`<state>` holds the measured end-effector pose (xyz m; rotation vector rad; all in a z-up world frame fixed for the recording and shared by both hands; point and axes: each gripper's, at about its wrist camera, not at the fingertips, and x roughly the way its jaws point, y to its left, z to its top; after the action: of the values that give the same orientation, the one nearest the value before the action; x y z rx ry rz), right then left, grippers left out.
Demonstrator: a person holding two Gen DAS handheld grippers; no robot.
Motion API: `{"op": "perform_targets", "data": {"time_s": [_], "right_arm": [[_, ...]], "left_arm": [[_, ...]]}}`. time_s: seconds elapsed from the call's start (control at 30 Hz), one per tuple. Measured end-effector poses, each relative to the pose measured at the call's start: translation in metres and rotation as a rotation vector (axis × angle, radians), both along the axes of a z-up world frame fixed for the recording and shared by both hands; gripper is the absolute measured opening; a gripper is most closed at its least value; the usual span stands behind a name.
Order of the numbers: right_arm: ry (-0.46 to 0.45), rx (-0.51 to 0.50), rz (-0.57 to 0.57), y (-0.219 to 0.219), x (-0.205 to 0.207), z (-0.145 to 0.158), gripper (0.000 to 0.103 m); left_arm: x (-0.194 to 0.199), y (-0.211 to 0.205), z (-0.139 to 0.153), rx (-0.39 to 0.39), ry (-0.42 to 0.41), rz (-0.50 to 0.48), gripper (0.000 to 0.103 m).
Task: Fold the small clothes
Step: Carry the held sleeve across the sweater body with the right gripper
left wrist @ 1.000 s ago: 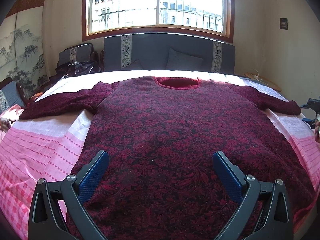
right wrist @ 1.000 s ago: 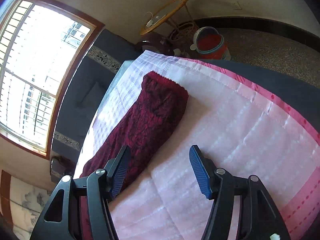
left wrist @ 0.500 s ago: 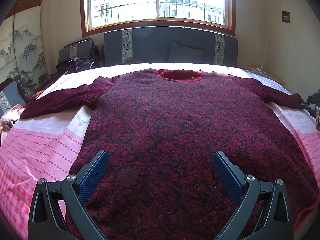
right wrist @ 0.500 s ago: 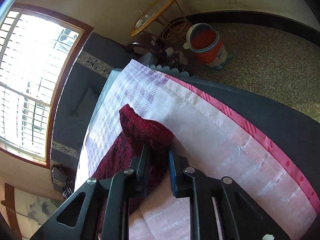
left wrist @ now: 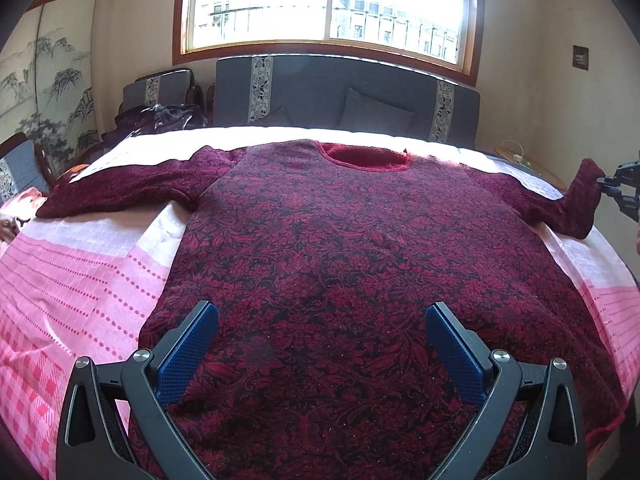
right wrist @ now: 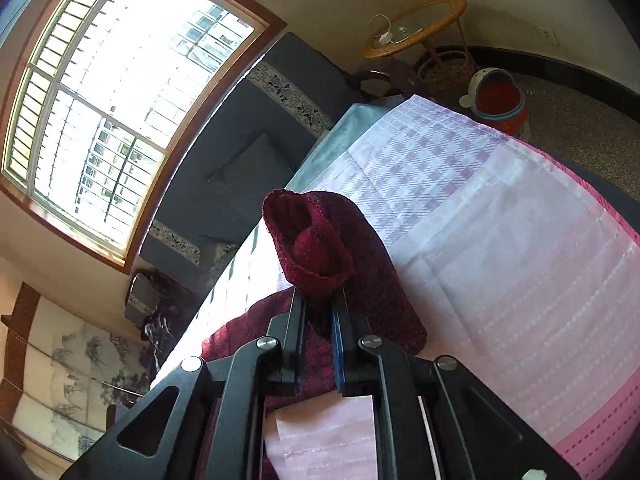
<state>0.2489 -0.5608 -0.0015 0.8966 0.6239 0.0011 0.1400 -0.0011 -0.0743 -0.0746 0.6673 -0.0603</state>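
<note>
A dark red floral sweater (left wrist: 360, 264) lies flat, front up, on the pink bed cover (left wrist: 80, 264), both sleeves spread out. My left gripper (left wrist: 320, 344) is open and empty, hovering over the sweater's lower body. My right gripper (right wrist: 319, 300) is shut on the cuff of the right sleeve (right wrist: 312, 240) and holds it lifted off the bed. In the left wrist view the right gripper (left wrist: 608, 184) shows at the far right edge with the raised sleeve (left wrist: 580, 200). The left sleeve (left wrist: 120, 192) lies flat.
A dark grey headboard with cushions (left wrist: 344, 100) stands behind the bed under the window. A round wicker side table (right wrist: 416, 28) and a red and white bucket (right wrist: 496, 100) stand on the floor to the right. A chair with dark items (left wrist: 160, 108) is at the back left.
My right gripper closed on the right sleeve's cuff and has lifted it off the bed. My left gripper stayed open over the sweater's body.
</note>
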Motion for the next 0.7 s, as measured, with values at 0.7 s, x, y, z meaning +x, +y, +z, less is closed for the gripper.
{"op": "perform_targets", "data": {"time_s": [0.7], "right_arm": [[0.057,0.133,0.381,0.322,0.087,-0.048,0.010]], "left_arm": [[-0.002,0.039,-0.004,-0.195,0.002,0.109,0.102]]}}
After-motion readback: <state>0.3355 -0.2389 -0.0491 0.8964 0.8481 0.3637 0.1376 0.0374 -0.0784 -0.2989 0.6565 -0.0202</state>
